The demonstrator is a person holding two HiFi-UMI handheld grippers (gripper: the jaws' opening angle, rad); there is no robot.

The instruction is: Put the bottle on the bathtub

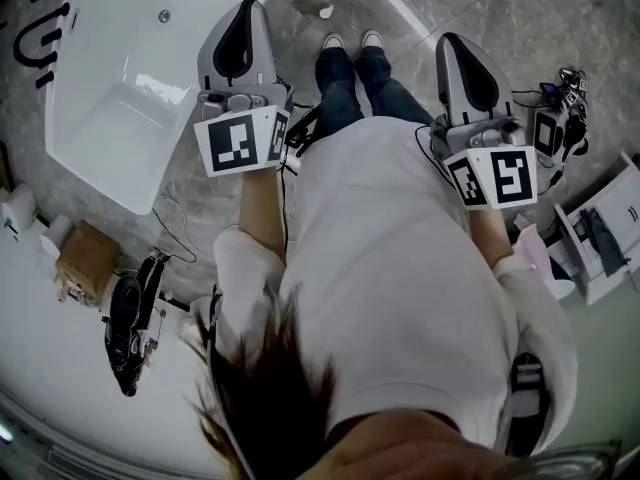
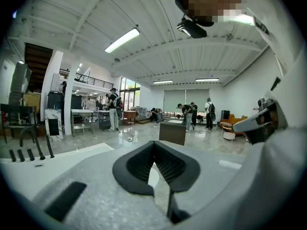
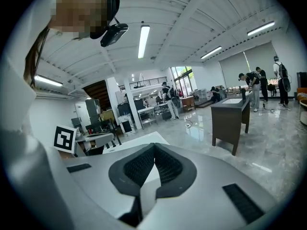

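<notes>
No bottle shows in any view. The white bathtub [image 1: 75, 118] stands on the grey floor at the upper left of the head view, with nothing in it; its pale rim [image 2: 62, 157] also shows low on the left in the left gripper view. I hold both grippers close to my chest, pointing forward over the floor. My left gripper [image 1: 246, 8] is to the right of the tub, jaws shut with nothing between them [image 2: 153, 143]. My right gripper [image 1: 448, 40] is further right, also shut and holding nothing [image 3: 154, 145].
My sneakers [image 1: 350, 42] stand between the grippers. A cardboard box [image 1: 88, 258] and black gear [image 1: 125, 328] lie on the floor below the tub. Cabled equipment [image 1: 560, 118] and a white stand [image 1: 605, 233] sit at the right. A dark cabinet [image 3: 232, 116] and several people stand farther off.
</notes>
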